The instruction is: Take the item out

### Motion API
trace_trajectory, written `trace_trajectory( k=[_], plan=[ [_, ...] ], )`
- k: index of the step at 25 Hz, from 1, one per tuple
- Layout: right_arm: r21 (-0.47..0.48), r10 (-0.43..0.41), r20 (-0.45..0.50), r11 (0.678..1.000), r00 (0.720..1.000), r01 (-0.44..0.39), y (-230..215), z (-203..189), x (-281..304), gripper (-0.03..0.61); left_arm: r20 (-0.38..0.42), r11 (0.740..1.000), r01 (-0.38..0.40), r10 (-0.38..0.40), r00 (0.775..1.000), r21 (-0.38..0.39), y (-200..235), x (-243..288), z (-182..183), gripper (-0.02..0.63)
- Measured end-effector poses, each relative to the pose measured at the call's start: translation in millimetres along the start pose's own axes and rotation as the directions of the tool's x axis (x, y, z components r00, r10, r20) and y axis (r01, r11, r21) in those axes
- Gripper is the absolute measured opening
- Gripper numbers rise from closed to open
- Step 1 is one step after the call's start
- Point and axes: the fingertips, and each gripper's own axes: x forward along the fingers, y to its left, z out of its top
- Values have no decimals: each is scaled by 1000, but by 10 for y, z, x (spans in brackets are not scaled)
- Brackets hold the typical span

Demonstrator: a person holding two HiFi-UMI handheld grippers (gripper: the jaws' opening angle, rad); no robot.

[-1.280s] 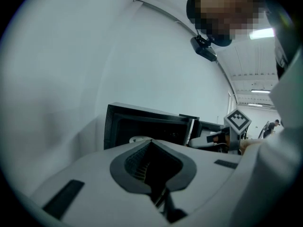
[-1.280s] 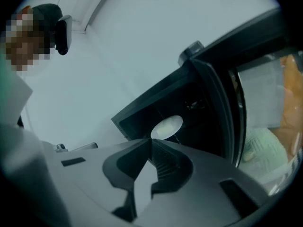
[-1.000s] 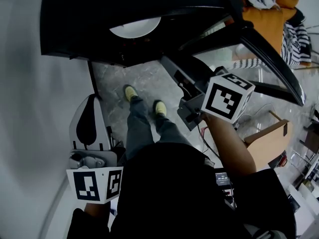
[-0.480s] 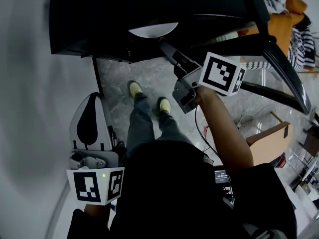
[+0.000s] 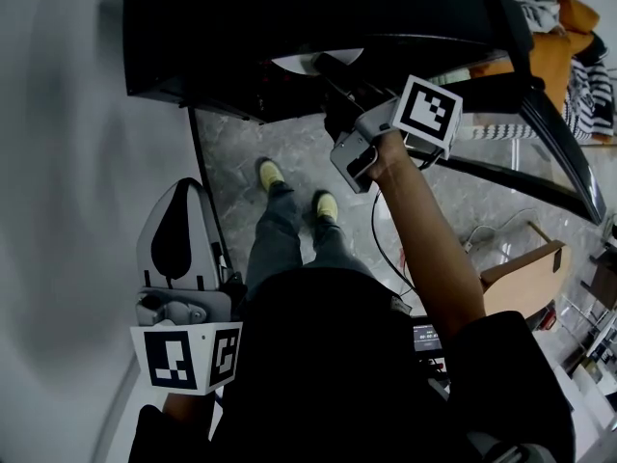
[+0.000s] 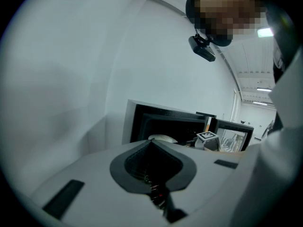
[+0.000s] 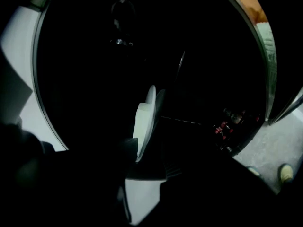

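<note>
Right tool (image 5: 328, 75) jaws just spread wide; plate (image 7: 144, 119) rim edge-on, dead ahead inside oven (image 5: 193, 27). Left tool (image 5: 181, 201) (closed, empty) well outside oven.

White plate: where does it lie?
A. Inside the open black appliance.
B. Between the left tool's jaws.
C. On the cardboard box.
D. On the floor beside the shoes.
A: in the head view, the white plate shows inside the dark cavity of the black appliance.
</note>
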Motion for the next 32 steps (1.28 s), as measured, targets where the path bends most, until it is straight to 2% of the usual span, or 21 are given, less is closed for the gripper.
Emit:
trace_trajectory(
  k=[4,7,14,19,32],
  plan=[
    [71,28,36,997,999,-31,-24,42,40,144,3,1000,2,-2,1000,5,16,-16,19,6],
    [107,52,78,992,996,-60,-7,86,51,83,3,1000,9,-9,1000,8,1,-31,22,6],
    [181,39,114,982,993,-60,-30,105,74,64,10,1000,19,-19,1000,15,-19,-79,38,6],
    [267,44,142,960,989,-80,-58,92,65,38,16,1000,9,-9,1000,17,22,-98,54,6],
    [335,-41,143,942,989,-9,-73,101,49,37,44,1000,-2,1,999,27,33,-174,118,6]
  ],
)
